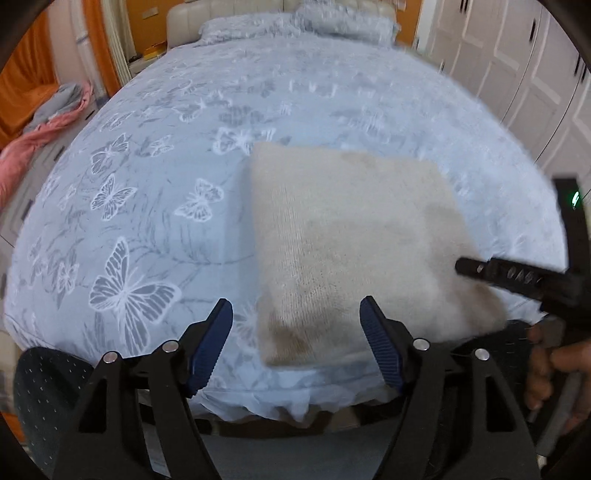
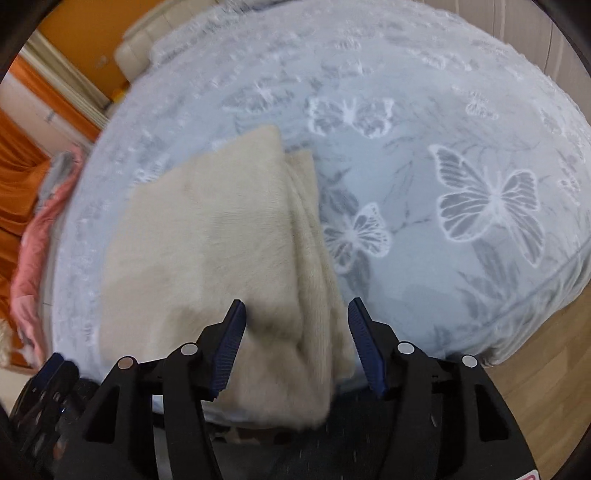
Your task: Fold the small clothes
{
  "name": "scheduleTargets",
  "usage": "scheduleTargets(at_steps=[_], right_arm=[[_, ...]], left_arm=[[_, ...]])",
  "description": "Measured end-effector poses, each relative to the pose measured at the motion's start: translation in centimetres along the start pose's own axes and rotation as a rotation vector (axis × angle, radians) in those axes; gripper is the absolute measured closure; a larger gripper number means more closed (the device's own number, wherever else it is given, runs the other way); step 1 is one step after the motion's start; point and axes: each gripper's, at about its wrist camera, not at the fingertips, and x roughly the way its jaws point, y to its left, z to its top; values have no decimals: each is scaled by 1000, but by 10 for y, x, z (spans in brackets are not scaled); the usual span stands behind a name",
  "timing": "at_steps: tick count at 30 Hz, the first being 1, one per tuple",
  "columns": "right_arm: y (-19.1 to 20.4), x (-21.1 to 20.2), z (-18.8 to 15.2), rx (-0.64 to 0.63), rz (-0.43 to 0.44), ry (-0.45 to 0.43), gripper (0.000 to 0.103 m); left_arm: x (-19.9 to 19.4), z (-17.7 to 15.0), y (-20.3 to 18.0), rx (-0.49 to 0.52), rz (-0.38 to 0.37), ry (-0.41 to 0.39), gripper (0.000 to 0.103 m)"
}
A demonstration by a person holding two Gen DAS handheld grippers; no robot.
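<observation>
A cream knitted garment [image 1: 351, 236] lies folded into a rectangle on the blue butterfly bedspread [image 1: 147, 184], near the bed's front edge. My left gripper [image 1: 297, 314] is open and empty, just in front of the garment's near left corner. The right gripper [image 1: 517, 275] shows in the left wrist view at the garment's right edge. In the right wrist view the garment [image 2: 207, 243] shows stacked folded layers along its right side. My right gripper [image 2: 295, 314] is open, its jaws on either side of the garment's near edge, gripping nothing.
A pink and grey pile of clothes [image 1: 40, 125] lies at the bed's left side. Pillows and a padded headboard [image 1: 295, 18] are at the far end. White wardrobe doors [image 1: 517, 74] stand on the right. Wooden floor [image 2: 546, 369] lies beyond the bed corner.
</observation>
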Motion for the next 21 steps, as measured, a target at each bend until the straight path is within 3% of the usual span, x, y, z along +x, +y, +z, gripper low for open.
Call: scheduleTargets(at_steps=[2, 4, 6, 8, 9, 10, 11, 12, 14, 18, 21], right_arm=[[8, 6, 5, -1, 40, 34, 79], [25, -27, 9, -51, 106, -73, 81], [36, -62, 8, -90, 154, -175, 82], [30, -68, 6, -83, 159, -203, 82], [22, -55, 5, -70, 123, -169, 82], [9, -19, 4, -63, 26, -56, 81], [1, 2, 2, -54, -16, 17, 81], [-8, 16, -3, -23, -6, 60, 80], [-6, -1, -2, 5, 36, 5, 76], [17, -56, -8, -33, -49, -169, 72], [37, -62, -12, -121, -11, -156, 72]], left_arm=[[11, -1, -3, -5, 14, 33, 37], [10, -3, -1, -24, 16, 34, 37], [9, -5, 1, -25, 18, 28, 37], [12, -6, 1, -15, 23, 36, 36], [17, -7, 0, -16, 15, 52, 36], [19, -8, -1, -15, 8, 64, 36], [22, -10, -4, -9, 0, 79, 36], [21, -11, -7, 2, 16, 75, 36], [18, -15, -12, 39, 34, 64, 37], [17, -16, -9, 16, 16, 78, 38], [16, -17, -6, 0, 12, 86, 38]])
